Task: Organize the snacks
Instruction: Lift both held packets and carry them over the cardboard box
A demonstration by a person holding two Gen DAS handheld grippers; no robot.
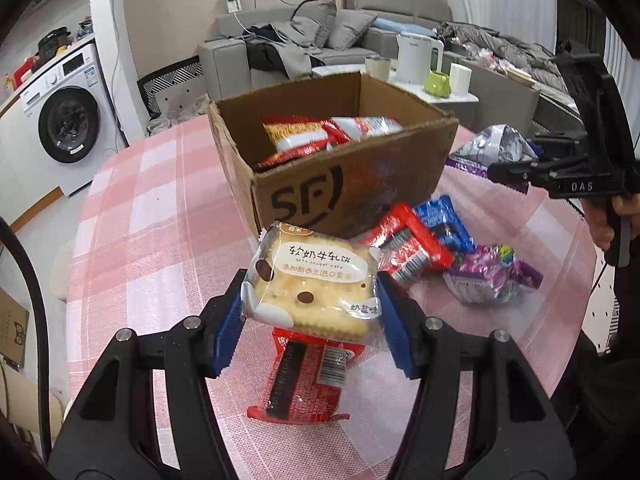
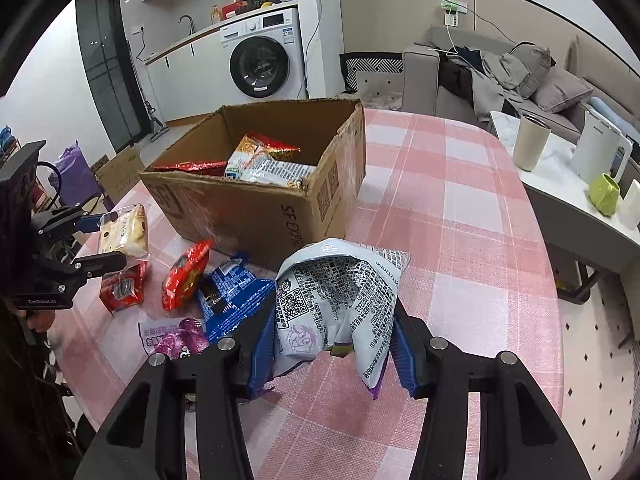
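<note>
My left gripper [image 1: 310, 300] is shut on a pale biscuit packet [image 1: 316, 280] and holds it above the table, short of the cardboard box [image 1: 340, 184]. The packet also shows in the right wrist view [image 2: 124, 230]. My right gripper [image 2: 334, 344] is shut on a silver and purple snack bag [image 2: 340, 300], right of the box [image 2: 260, 216]; the bag shows in the left wrist view [image 1: 492, 148]. The box holds several red and white snack packs [image 1: 320, 132]. Loose on the table lie a red pack [image 1: 408, 248], a blue pack [image 1: 444, 220], a purple pack [image 1: 488, 276] and a red pack under my left gripper [image 1: 308, 376].
The table has a pink checked cloth [image 2: 452, 208]. Behind it stand a grey sofa [image 1: 320, 52] and a white side table with a kettle [image 2: 596, 152], a cup [image 2: 532, 140] and a green mug [image 2: 604, 194]. A washing machine [image 1: 68, 120] stands at the left.
</note>
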